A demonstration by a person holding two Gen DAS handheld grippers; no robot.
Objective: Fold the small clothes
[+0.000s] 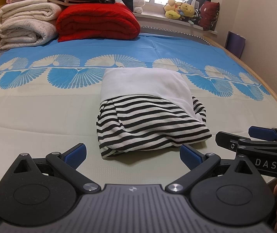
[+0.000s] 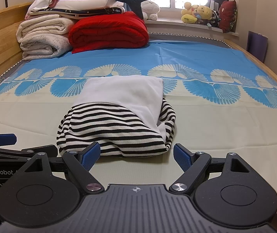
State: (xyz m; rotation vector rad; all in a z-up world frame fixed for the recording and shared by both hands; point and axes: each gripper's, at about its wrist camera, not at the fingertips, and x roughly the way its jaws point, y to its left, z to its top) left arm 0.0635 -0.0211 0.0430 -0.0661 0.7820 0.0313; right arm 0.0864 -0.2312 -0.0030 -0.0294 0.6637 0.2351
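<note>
A folded black-and-white striped garment with a white upper part (image 1: 150, 116) lies on the bed, also in the right wrist view (image 2: 117, 124). My left gripper (image 1: 132, 154) is open and empty, just short of the garment's near edge. My right gripper (image 2: 137, 154) is open and empty, its fingers astride the garment's near edge without holding it. The right gripper also shows at the right of the left wrist view (image 1: 254, 137). The left gripper shows at the left of the right wrist view (image 2: 0, 141).
The bed has a cream and blue patterned sheet (image 1: 41, 106). Folded cream blankets (image 1: 25, 25) and a red quilt (image 1: 97, 23) are stacked at the far left. Plush toys (image 1: 181, 9) sit on the windowsill. A wooden bed edge (image 1: 274, 97) runs along the right.
</note>
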